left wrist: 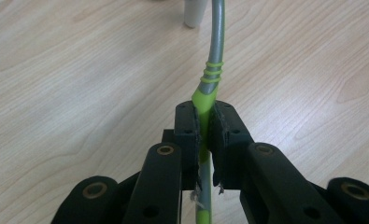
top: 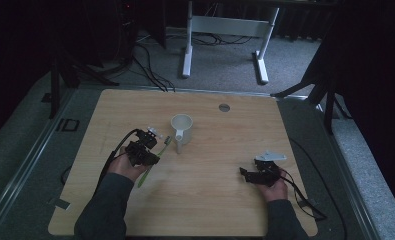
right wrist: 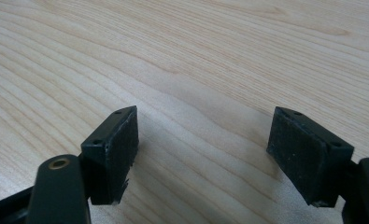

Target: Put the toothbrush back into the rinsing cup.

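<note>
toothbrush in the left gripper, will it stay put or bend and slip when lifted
The toothbrush is clamped mid-handle by the left gripper, so it probably stays put. Its thin, curved grey neck may flex a little. It looks light; the smooth plastic could pivot between the pads if bumped on the mug.

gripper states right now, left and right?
Left gripper: shut on the green and grey toothbrush, near the white mug.
Right gripper: open, nothing between its jaws, above the wooden table.

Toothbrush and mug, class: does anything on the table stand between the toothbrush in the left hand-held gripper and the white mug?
Nothing visible does. The left hand-held gripper is shut on the green and grey toothbrush, whose far end points toward the white mug; bare wooden table lies between them.
</note>
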Motion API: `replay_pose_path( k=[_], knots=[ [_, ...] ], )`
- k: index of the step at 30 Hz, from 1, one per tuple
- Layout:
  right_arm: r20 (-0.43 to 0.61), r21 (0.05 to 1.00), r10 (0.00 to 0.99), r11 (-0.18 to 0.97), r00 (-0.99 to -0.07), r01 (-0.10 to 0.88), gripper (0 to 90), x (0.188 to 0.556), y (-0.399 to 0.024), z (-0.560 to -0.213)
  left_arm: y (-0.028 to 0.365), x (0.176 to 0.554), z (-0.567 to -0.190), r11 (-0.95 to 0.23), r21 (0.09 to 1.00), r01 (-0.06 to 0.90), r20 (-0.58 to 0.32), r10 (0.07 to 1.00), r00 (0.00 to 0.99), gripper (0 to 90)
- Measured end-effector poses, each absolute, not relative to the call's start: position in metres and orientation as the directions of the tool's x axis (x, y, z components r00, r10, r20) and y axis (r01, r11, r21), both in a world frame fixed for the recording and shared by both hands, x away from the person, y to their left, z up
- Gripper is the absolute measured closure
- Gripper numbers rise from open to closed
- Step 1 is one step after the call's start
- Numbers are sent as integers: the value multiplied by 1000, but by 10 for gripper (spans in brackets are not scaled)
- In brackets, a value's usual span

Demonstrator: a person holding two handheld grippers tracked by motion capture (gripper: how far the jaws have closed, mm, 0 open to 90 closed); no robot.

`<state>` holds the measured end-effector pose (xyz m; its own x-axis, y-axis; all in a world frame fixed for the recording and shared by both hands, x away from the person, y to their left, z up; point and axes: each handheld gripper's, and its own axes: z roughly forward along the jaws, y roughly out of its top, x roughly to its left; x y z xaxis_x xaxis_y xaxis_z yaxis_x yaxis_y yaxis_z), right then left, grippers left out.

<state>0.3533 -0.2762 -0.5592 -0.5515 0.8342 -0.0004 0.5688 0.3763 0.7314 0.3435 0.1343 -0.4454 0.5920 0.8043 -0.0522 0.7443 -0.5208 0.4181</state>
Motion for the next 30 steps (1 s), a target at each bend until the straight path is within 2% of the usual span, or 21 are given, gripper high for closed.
replay_pose_path(
  k=[30],
  knots=[
    [-1, 731, 834, 377, -552, 568, 243, 353, -276, -559, 135, 343, -440, -472, 506, 722, -62, 815, 576, 821]
  ],
)
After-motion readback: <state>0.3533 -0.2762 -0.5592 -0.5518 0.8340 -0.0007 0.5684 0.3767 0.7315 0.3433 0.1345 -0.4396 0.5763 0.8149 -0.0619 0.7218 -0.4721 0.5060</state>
